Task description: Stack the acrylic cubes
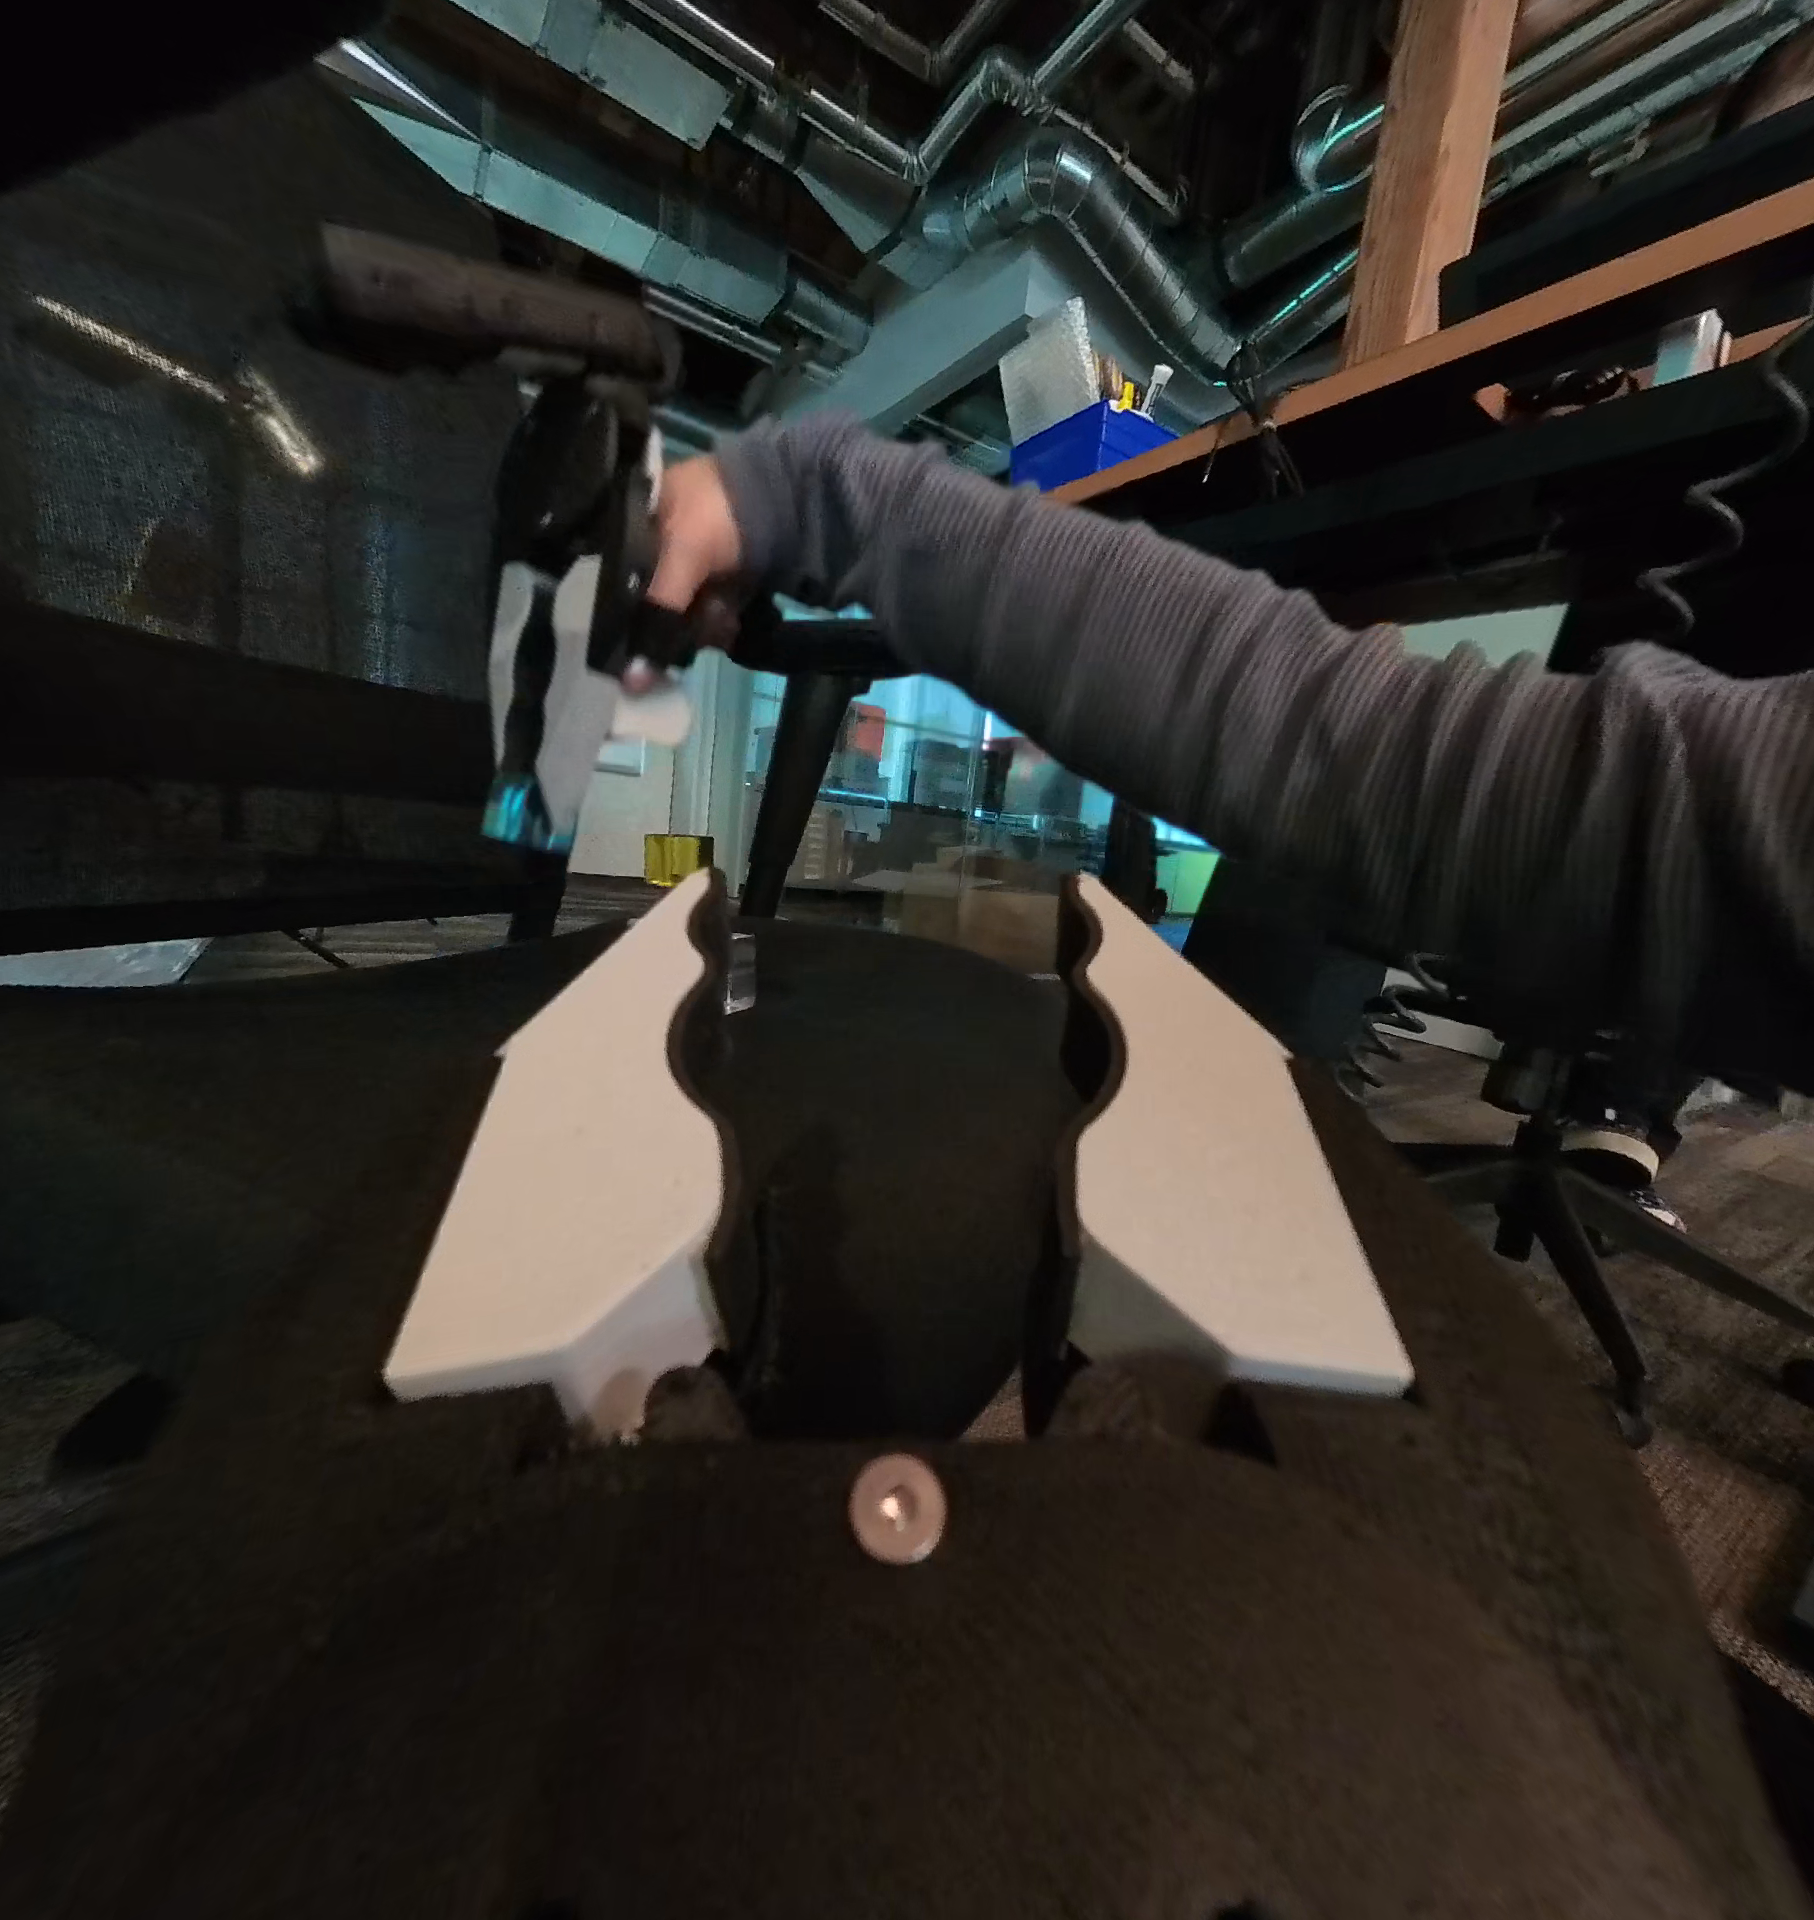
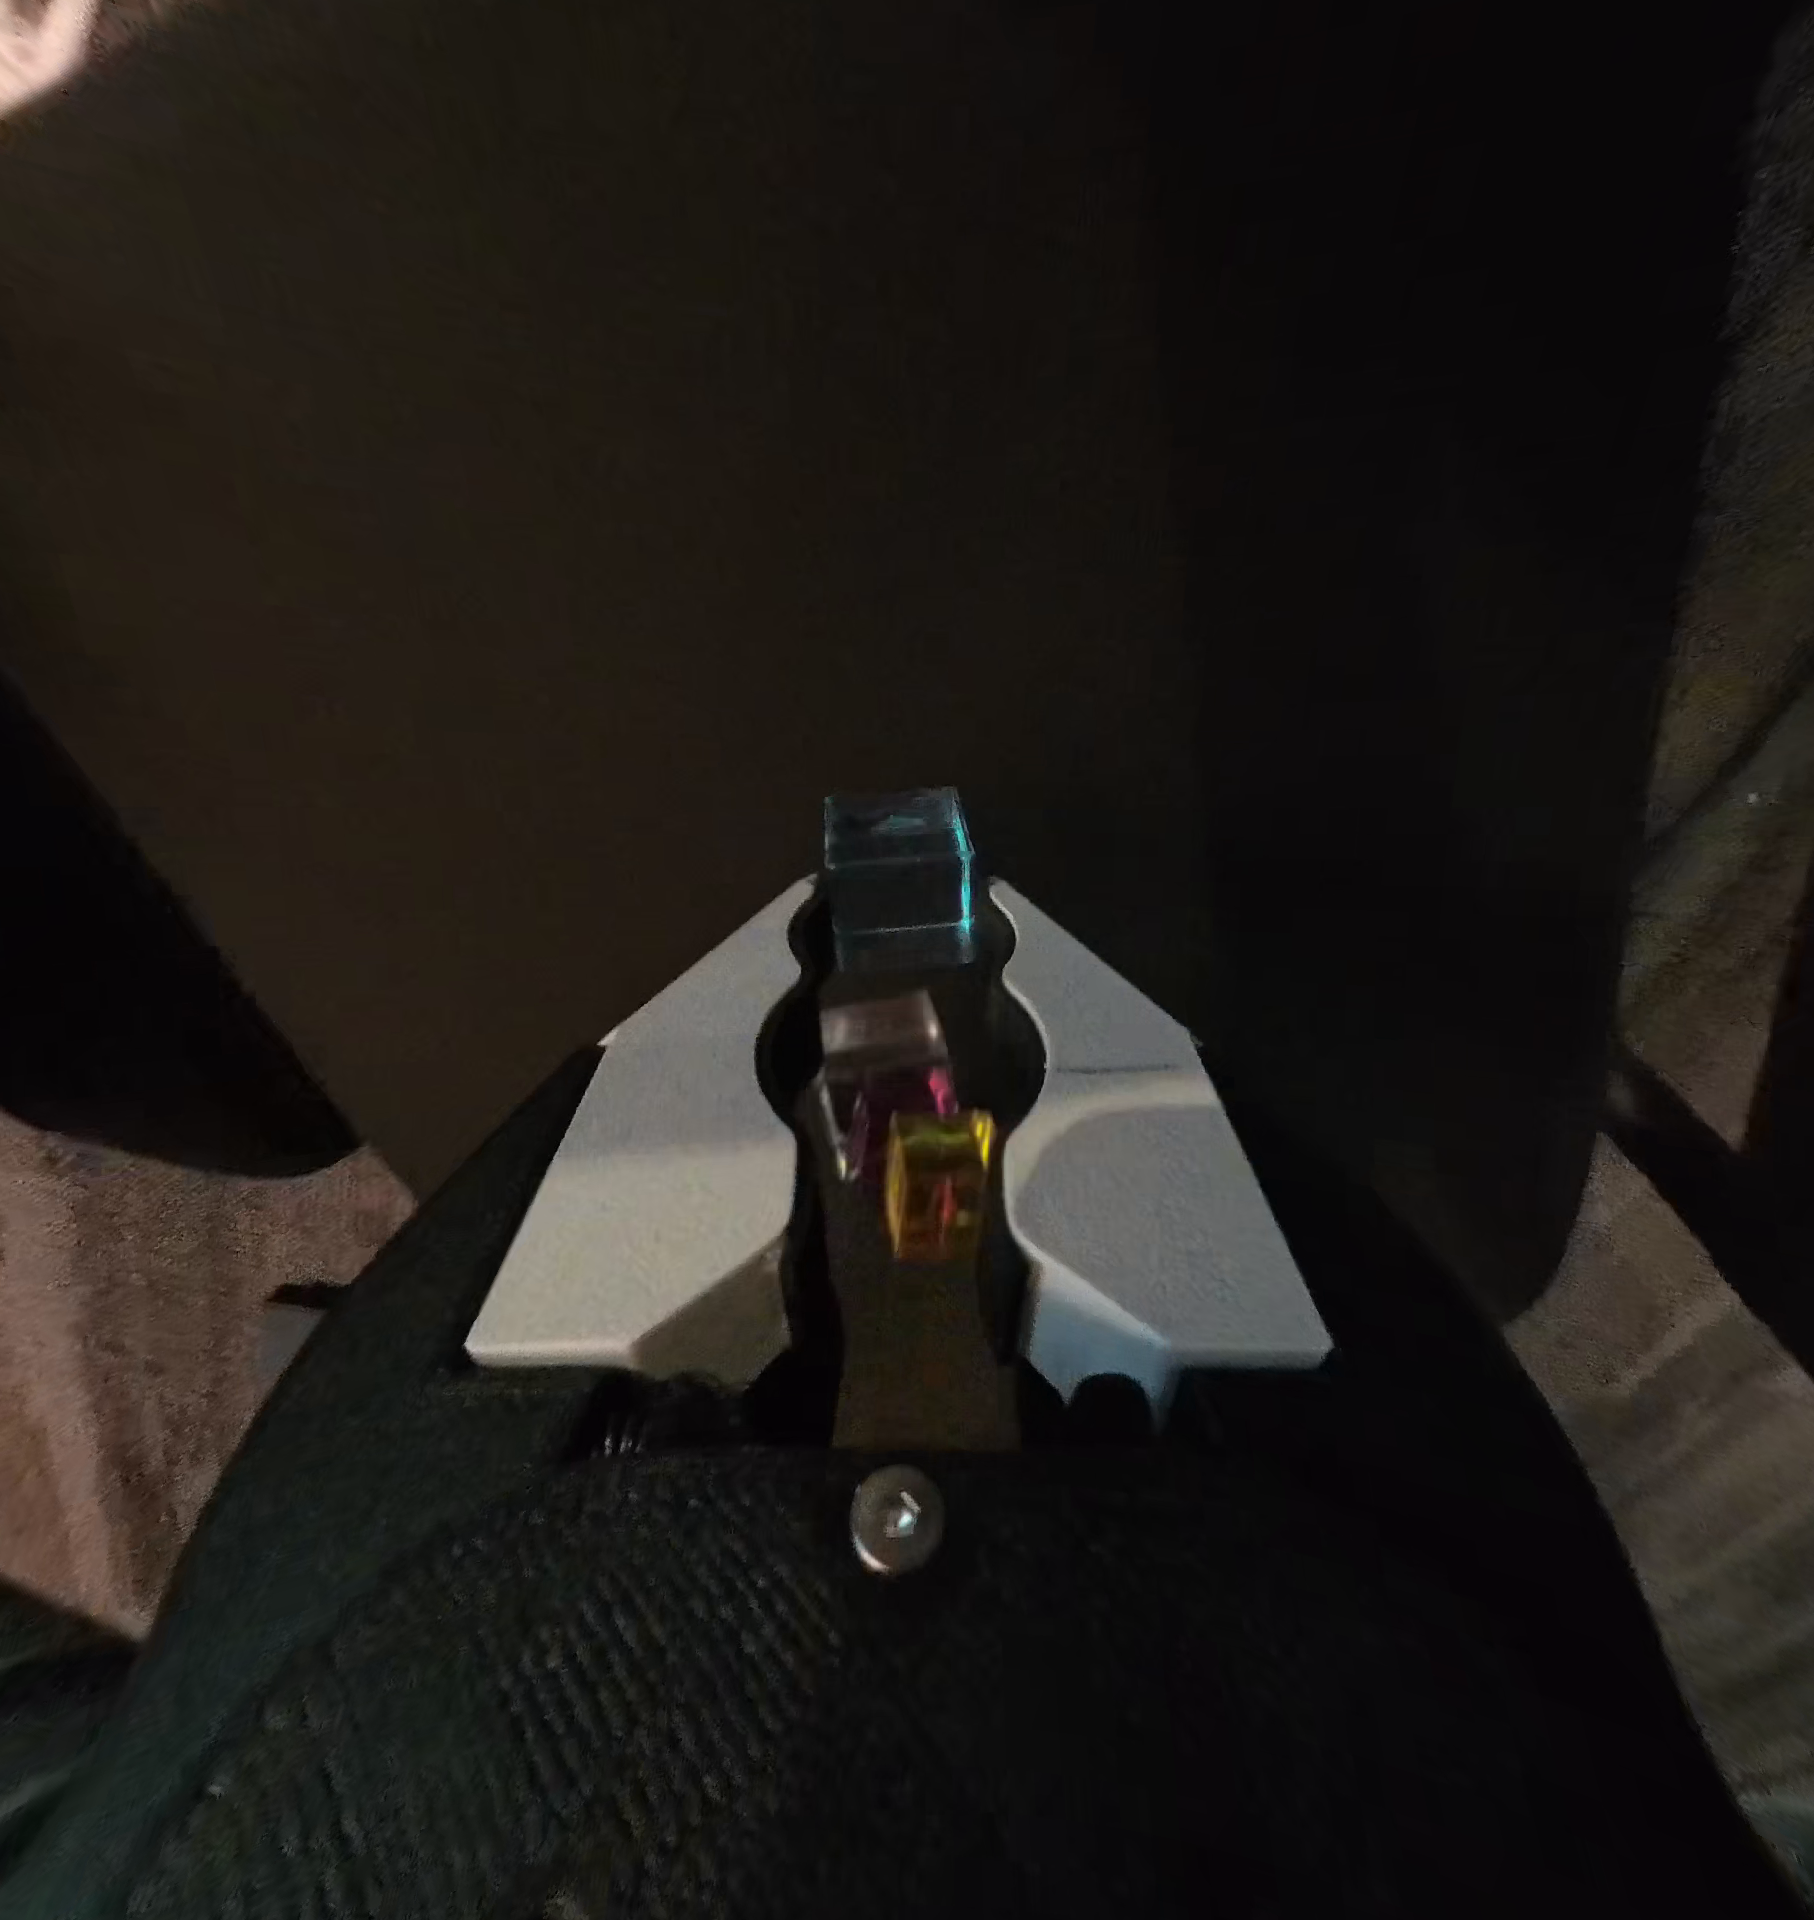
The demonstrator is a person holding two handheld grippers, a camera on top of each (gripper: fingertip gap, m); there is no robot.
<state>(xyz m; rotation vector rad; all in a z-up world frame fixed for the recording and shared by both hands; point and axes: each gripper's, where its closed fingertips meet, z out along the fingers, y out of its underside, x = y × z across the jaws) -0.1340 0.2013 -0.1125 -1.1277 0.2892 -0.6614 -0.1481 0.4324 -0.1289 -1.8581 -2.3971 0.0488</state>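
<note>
The left claw (image 1: 887,914) is standing wide open, with nothing between its two white fingers (image 1: 612,1101). It is lying low over a black round surface (image 1: 882,1049), and a small clear cube (image 1: 737,971) is standing on that surface just beside the inner edge of the left finger; whether they are touching, I cannot tell. Farther away, a yellow translucent cube (image 1: 677,858) is sitting past the left fingertip.

In the same view a hand (image 1: 690,540) with a grey ribbed sleeve (image 1: 1246,707) is holding the right claw (image 1: 529,821), which is pointing down beside a dark mesh chair back (image 1: 207,540). At its tips a blue translucent cube (image 1: 518,816) is showing.

In the right wrist view the right claw (image 2: 901,914) is clenching on the blue translucent cube (image 2: 901,883); the cube is sitting at the very tips, with both fingers close against its sides and its front part sticking out beyond them. Below, seen through the gap between the fingers, a clear cube (image 2: 877,1029), a magenta cube (image 2: 918,1101) and a yellow cube (image 2: 939,1184) are lying close together on a dark surface. The background there is very dark, and a pale carpeted floor (image 2: 103,1299) is showing at the left.

Overhead metal ducts (image 1: 1069,208) and a wooden beam (image 1: 1422,166) are visible far behind, and a blue bin (image 1: 1090,442) is standing on a worktop (image 1: 1505,343).
</note>
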